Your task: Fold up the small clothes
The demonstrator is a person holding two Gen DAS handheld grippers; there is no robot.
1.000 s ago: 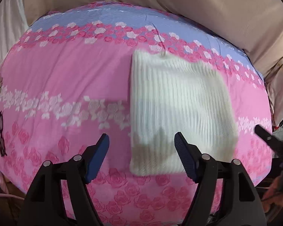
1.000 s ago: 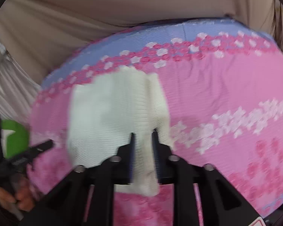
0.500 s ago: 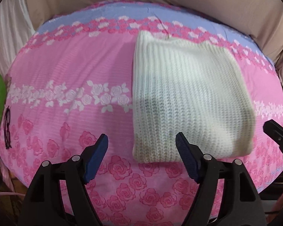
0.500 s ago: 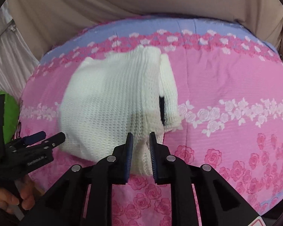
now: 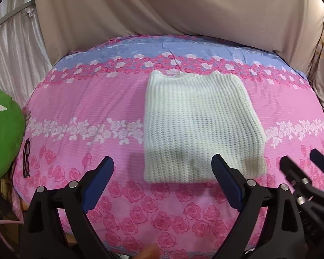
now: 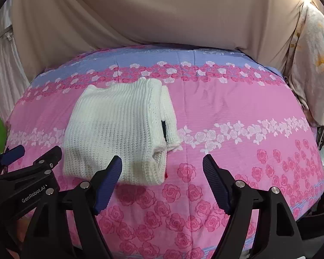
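Note:
A white knit sweater (image 5: 198,127) lies folded into a rectangle on the pink rose-print bed cover (image 5: 86,99). It also shows in the right wrist view (image 6: 118,129), with a folded layer and a dark tag along its right edge. My left gripper (image 5: 163,170) is open and empty, held above the bed just short of the sweater's near edge. My right gripper (image 6: 162,168) is open and empty, near the sweater's near right corner. Each gripper shows at the edge of the other's view: the right one (image 5: 302,168), the left one (image 6: 30,153).
A green cushion (image 5: 4,133) lies at the bed's left edge, with black glasses (image 5: 26,161) beside it. Beige cloth (image 5: 172,10) hangs behind the bed. A pale floral cloth (image 6: 311,60) hangs at the right. The bed cover's near edge drops off below the grippers.
My right gripper has opened and let go of the sweater's edge, then pulled back. Both grippers have drawn away from the bed, and the sweater now lies flat and still.

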